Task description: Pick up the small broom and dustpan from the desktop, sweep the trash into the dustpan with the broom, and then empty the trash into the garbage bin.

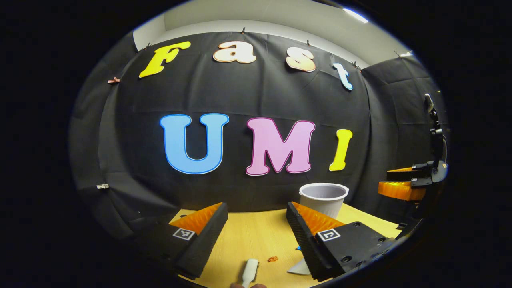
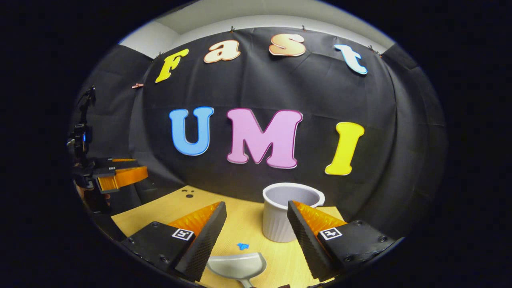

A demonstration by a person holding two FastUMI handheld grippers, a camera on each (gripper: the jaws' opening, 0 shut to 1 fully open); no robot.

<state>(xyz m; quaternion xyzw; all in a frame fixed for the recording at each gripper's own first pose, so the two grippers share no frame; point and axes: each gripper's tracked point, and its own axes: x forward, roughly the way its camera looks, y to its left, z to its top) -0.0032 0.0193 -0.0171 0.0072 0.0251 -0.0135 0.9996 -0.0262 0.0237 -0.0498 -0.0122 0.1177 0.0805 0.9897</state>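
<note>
So, the left tool (image 1: 257, 218) is spread wide open, nothing between its fingers, hovering above the yellow wooden counter (image 1: 256, 236). Right below the gap, at the near edge of the left gripper view, lies the white handle of the small broom (image 1: 249, 272), untouched. Just past it sits an orange scrap of trash (image 1: 273, 259), and close against the inside of its right finger there's a tiny blue scrap (image 1: 298, 248) plus a pale corner of the dustpan (image 1: 298, 269). Farther out, beyond that right finger, stands the white garbage bin (image 1: 323, 199).

Right tool (image 2: 257, 218) is the same deal: released, wide gap, gripping nothing. The grey dustpan (image 2: 238, 265) lies on the counter (image 2: 244, 228) directly under the gap, not touched by either finger. A blue scrap (image 2: 242, 246) sits just beyond it. The ribbed bin (image 2: 286, 216) stands ahead, partly behind the right finger. Way off to its left, the other tool (image 2: 122, 176) hangs in the air.
</note>
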